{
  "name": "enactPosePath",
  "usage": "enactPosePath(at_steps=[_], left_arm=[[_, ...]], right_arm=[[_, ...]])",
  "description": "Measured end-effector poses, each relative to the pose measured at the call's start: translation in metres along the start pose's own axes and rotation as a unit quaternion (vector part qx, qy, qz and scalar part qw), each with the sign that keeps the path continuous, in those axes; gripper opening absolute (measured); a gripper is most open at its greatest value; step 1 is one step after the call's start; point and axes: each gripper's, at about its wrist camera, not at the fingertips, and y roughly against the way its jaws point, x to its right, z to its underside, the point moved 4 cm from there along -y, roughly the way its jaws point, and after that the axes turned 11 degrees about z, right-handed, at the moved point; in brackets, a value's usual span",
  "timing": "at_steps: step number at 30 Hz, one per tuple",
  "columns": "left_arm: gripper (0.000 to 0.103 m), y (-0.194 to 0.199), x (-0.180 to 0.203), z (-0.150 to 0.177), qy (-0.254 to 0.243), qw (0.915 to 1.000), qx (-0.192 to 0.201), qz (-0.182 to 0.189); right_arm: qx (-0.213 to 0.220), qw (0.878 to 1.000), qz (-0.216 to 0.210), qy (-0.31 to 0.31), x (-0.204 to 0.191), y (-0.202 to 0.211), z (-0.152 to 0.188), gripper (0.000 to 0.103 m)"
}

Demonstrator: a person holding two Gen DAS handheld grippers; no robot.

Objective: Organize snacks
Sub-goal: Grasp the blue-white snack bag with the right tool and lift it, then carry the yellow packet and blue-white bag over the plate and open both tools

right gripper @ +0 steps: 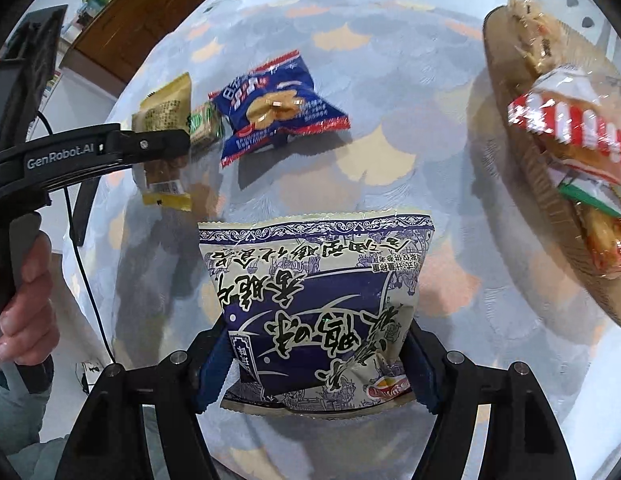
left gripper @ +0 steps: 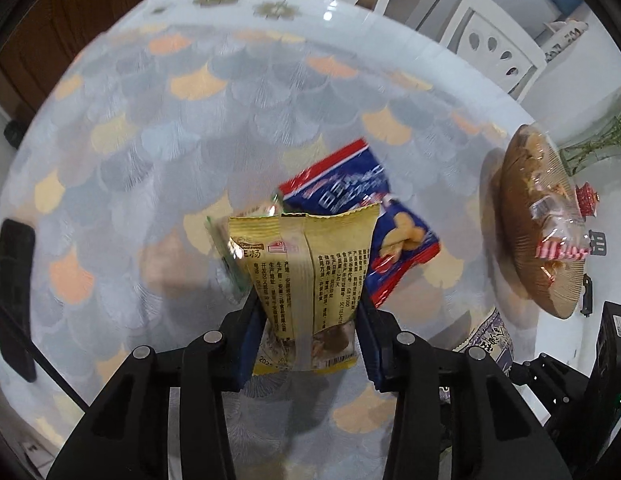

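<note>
My left gripper (left gripper: 306, 312) is shut on a yellow snack packet (left gripper: 306, 264) and holds it above the table; it also shows in the right wrist view (right gripper: 162, 120). My right gripper (right gripper: 314, 360) is shut on a blue-and-white snack bag (right gripper: 314, 300), lifted off the table. A blue cookie packet (right gripper: 274, 108) lies on the table, also seen in the left wrist view (left gripper: 386, 216). A small green packet (right gripper: 204, 122) lies beside it. A woven brown basket (right gripper: 550, 184) at the right holds several wrapped snacks; it shows in the left wrist view too (left gripper: 522, 224).
The round table has a scallop-patterned cloth (left gripper: 190, 140). White chairs (left gripper: 494, 48) stand behind the far edge. A black phone-like object (left gripper: 14, 300) lies at the left edge. A wooden cabinet (right gripper: 150, 8) stands at the back left.
</note>
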Motion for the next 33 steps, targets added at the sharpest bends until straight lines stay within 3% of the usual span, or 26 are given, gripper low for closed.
enactPosePath(at_steps=[10,14,19,26,33], left_arm=[[0.040,0.030,0.041,-0.019,-0.043,0.9989,0.016,0.007],[0.040,0.055,0.063,-0.038,-0.067,0.9971,0.034,0.013],[0.040,0.080,0.089,-0.052,-0.086,0.9942,0.060,0.025],[0.040,0.074,0.140,-0.059,-0.118,0.9878,0.067,0.076],[0.040,0.021,0.213,-0.048,-0.168,0.9742,0.017,0.150]], right_arm=[[0.038,0.999,0.004,-0.010,-0.003,0.048,-0.006,0.072],[0.065,0.998,0.013,-0.020,0.014,0.078,-0.008,0.072],[0.095,0.992,0.019,-0.075,0.055,0.117,-0.012,0.072],[0.145,0.970,0.050,-0.191,0.139,0.167,-0.012,0.072],[0.167,0.945,0.065,-0.274,0.206,0.191,-0.020,0.072]])
